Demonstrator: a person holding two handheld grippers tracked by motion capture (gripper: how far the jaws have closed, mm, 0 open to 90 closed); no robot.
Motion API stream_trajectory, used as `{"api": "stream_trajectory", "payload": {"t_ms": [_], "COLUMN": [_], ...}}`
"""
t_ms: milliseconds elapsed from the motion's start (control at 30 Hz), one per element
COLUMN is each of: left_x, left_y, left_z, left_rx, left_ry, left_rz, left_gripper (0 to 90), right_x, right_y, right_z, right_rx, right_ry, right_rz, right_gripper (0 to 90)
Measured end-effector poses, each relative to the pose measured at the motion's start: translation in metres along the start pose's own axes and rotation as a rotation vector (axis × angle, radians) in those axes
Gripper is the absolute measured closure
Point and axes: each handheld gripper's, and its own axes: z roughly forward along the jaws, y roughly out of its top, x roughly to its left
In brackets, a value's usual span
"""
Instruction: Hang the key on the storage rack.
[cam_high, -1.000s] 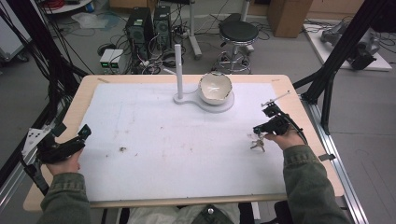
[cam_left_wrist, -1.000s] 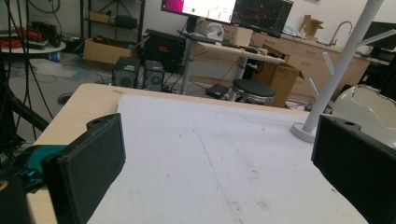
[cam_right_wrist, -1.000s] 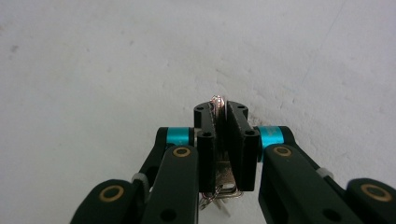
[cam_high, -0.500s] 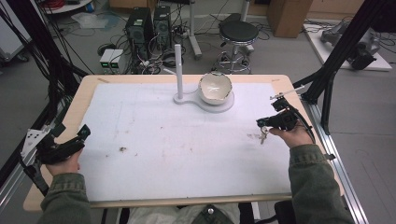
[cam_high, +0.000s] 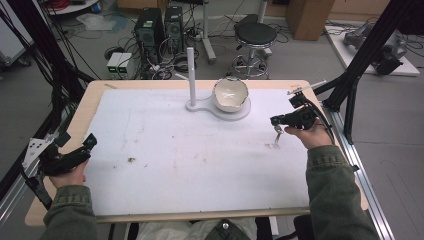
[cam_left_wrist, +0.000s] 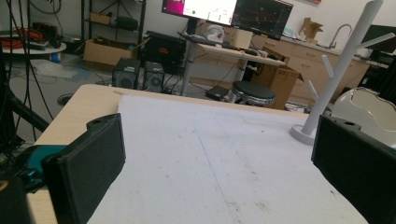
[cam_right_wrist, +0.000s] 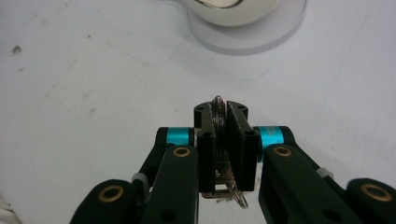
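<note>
I see a white bowl (cam_high: 230, 93) just right of the white peg stand (cam_high: 190, 75); a black stool (cam_high: 255, 35) sits beyond the stand.

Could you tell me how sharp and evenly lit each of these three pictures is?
High view: even light, sharp, keys small under the right gripper. Left gripper view: fingers soft, monitors bright. Right gripper view: keys crisp, bowl glaring.
</note>
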Motion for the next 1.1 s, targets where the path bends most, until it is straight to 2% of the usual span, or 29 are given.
{"api": "stream_trajectory", "payload": {"t_ms": [200,467,633,733,1100], "left_x": [0.000,0.000,0.000,0.001,0.001], "left_y": [0.000,0.000,0.000,0.000,0.000], "left_z": [0.000,0.000,0.000,0.000,0.001], "left_rx": [-0.002,-0.002,-0.003,-0.003,-0.003], "left_ry": [0.001,-0.001,-0.001,-0.001,-0.004], "left_rz": [-0.004,-0.006,-0.006,-0.007,-0.013], "left_gripper": [3.3,3.3,3.3,3.3,3.3], "right_x": [0.008,0.020,0.029,0.035,0.051], "right_y": [0.013,0.033,0.043,0.054,0.085], "right_z": [-0.001,0.003,0.005,0.005,0.008], "right_rx": [0.001,-0.007,-0.001,-0.012,-0.027], "right_ry": [0.011,0.055,0.067,0.090,0.123], "right_rz": [-0.019,-0.058,-0.066,-0.091,-0.108], "right_gripper": [82.7,82.8,82.8,82.8,82.8]}}
